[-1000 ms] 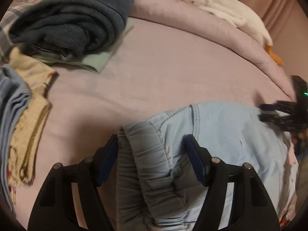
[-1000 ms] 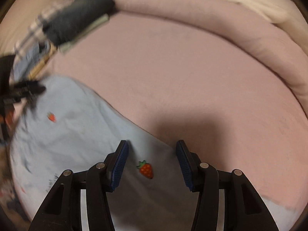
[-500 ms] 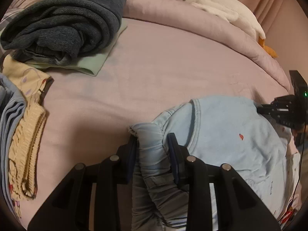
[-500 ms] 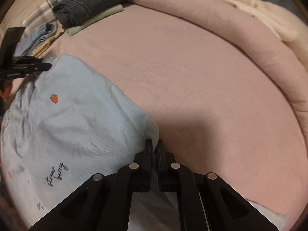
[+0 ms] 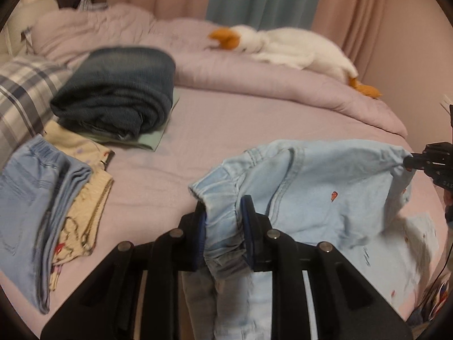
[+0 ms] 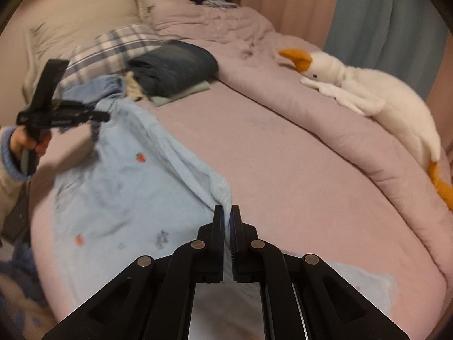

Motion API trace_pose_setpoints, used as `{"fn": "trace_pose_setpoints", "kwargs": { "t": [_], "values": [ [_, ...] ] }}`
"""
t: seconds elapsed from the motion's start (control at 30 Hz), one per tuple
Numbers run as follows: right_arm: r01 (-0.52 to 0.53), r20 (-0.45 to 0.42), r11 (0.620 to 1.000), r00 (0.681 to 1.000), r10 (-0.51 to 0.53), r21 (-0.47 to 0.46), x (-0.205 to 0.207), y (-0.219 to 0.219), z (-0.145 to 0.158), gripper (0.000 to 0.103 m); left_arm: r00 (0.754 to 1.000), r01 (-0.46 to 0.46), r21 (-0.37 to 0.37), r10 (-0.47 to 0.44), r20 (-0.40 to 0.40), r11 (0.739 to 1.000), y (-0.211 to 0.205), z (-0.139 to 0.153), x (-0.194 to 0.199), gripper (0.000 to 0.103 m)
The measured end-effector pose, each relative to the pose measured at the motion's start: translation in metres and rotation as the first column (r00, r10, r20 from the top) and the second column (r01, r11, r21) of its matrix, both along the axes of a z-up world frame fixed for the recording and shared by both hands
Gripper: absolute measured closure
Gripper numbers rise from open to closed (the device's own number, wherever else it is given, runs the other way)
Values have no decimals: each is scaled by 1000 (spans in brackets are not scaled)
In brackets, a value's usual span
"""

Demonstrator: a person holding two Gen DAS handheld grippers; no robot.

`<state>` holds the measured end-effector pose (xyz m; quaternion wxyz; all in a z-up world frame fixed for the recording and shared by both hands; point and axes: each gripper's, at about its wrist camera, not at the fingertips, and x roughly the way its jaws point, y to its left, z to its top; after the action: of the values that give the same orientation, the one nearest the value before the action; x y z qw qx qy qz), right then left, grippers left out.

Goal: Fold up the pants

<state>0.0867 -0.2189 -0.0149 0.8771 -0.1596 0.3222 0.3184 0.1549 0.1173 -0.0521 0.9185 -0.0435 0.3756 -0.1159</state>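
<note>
Both grips are set and the pale blue pants (image 5: 325, 187) hang lifted over the bed (image 5: 226, 130), mid-frame. Left hand-held gripper (image 5: 223, 229) clamps the elastic waistband; right hand-held gripper (image 6: 226, 226) pinches a hem corner. Next, probably carry one end across to fold

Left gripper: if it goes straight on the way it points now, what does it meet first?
Probably the bare pink bedsheet, then the rolled quilt behind it. The left gripper is shut on the pants. Depth is unclear.

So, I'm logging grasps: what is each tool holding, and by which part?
Both hold the light blue strawberry-print pants: left tool on the elastic waistband, right tool on a fabric edge.
</note>
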Motion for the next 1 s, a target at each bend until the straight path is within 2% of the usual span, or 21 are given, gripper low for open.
{"fn": "trace_pose_setpoints", "kwargs": {
  "t": [0.13,0.2,0.23,0.37,0.43,0.53,0.6,0.63,0.67,0.7,0.77,0.83,0.87,0.9,0.97,1.0],
  "values": [
    [-33,10,999,999,33,-28,-55,0,-2,98,996,39,50,-43,72,998,-1,4,-56,81],
    [-45,-10,998,999,45,-34,-55,6,-10,98,995,48,60,-53,82,997,-2,0,-77,80],
    [-54,-22,998,998,53,-42,-70,6,-18,98,995,43,74,-49,83,996,-1,-5,-91,78],
    [-86,-89,994,993,80,-68,-93,19,-51,98,1000,-26,84,25,12,996,9,-30,-118,62],
    [-100,-104,989,991,89,-109,-103,30,-71,98,993,-101,77,105,-50,992,20,-48,-129,66],
    [-93,-149,987,986,72,-134,-104,42,-100,98,969,-214,-17,210,-132,977,39,-68,-143,67],
    [-75,-163,988,985,52,-138,-102,45,-112,98,950,-289,-170,259,-176,942,54,-77,-153,67],
    [-69,-167,988,985,46,-135,-99,46,-115,98,944,-313,-243,271,-190,918,59,-79,-157,67],
    [-63,-167,989,985,41,-132,-97,46,-116,98,941,-326,-344,268,-205,881,63,-82,-160,67],
    [-59,-168,990,985,38,-127,-95,45,-116,98,942,-326,-413,257,-215,850,64,-84,-160,67],
    [-52,-164,991,986,32,-120,-92,44,-113,98,945,-322,-512,233,-232,796,61,-84,-156,67],
    [-47,-156,992,987,28,-117,-94,43,-112,98,947,-311,-574,199,-251,758,54,-84,-147,67],
    [-44,-152,992,988,26,-116,-93,43,-110,98,948,-306,-588,187,-256,748,49,-83,-143,67],
    [-41,-148,993,989,24,-114,-94,43,-110,98,948,-303,-594,175,-265,745,43,-83,-137,67],
    [-36,-142,994,990,21,-106,-93,42,-110,98,933,-333,-548,181,-312,767,33,-87,-125,67],
    [-34,-140,994,990,19,-100,-93,41,-111,98,927,-341,-540,180,-330,769,30,-87,-122,67]
  ]
}}
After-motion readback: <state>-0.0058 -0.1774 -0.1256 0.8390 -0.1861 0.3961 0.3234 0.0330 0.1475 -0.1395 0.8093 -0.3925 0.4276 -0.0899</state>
